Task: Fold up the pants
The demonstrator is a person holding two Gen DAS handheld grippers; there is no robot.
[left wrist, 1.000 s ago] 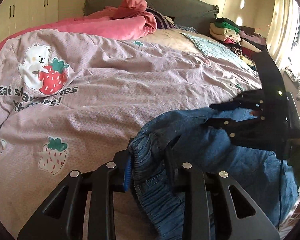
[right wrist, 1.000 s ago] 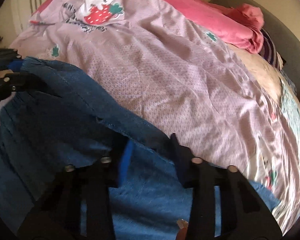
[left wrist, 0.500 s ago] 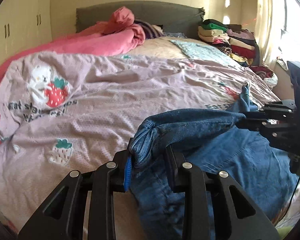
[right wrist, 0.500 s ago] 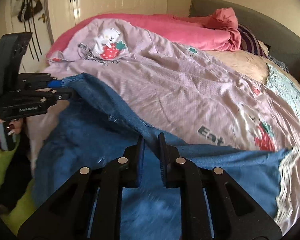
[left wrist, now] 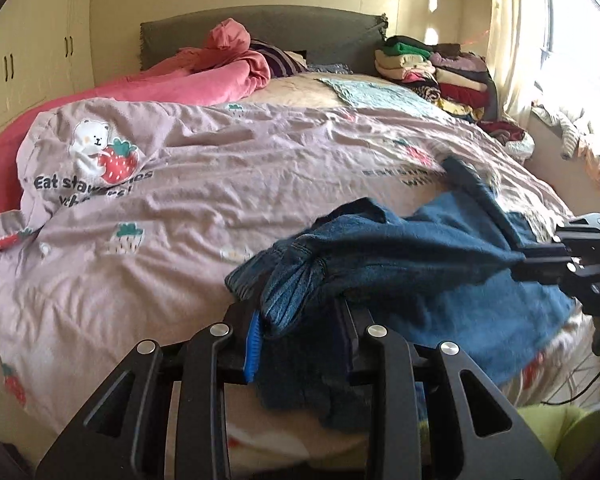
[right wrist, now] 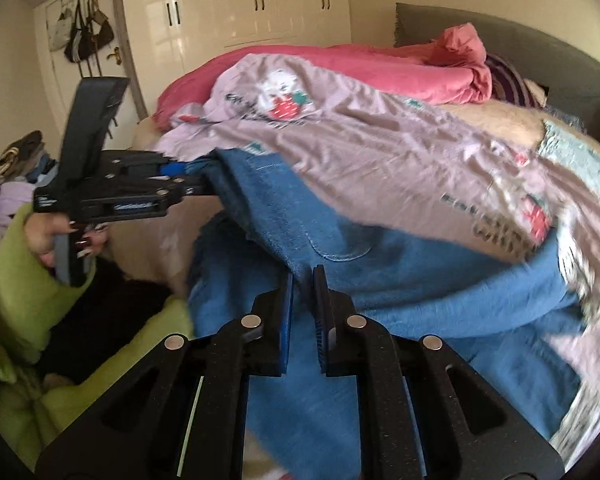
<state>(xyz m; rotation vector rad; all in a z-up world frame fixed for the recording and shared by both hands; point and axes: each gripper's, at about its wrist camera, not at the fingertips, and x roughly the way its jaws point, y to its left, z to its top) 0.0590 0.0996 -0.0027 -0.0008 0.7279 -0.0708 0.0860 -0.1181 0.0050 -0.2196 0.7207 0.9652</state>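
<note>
Left wrist view: the lilac duvet [left wrist: 228,184] carries a bear-and-strawberry print with the words "Eat st…" and a second line too creased to read; further print at the right is blurred. No brand shows on the blue denim pants [left wrist: 400,264].

Left gripper [left wrist: 300,320] pinches the bunched elastic waistband between its fingers, which stand partly apart around the thick fold. Right gripper [right wrist: 303,300] has its jaws pressed nearly together on a thin edge of the denim; they have just been closing, cloth between them.

Pants hang stretched between the two grippers over the near edge of the bed [left wrist: 260,28], the rest draped on the duvet. Right wrist view shows the person's left hand [right wrist: 60,236], in a lime-green sleeve [right wrist: 16,292], on the left gripper's handle.

Against a second ago: pants lay slack in a heap by the left gripper, right jaws spread over flat fabric. Now both cameras sit further back from the bed, more headboard and wardrobe [right wrist: 252,0] in view, and the waistband is pulled taut. Folded clothes stack [left wrist: 432,68] is unchanged by the headboard.
</note>
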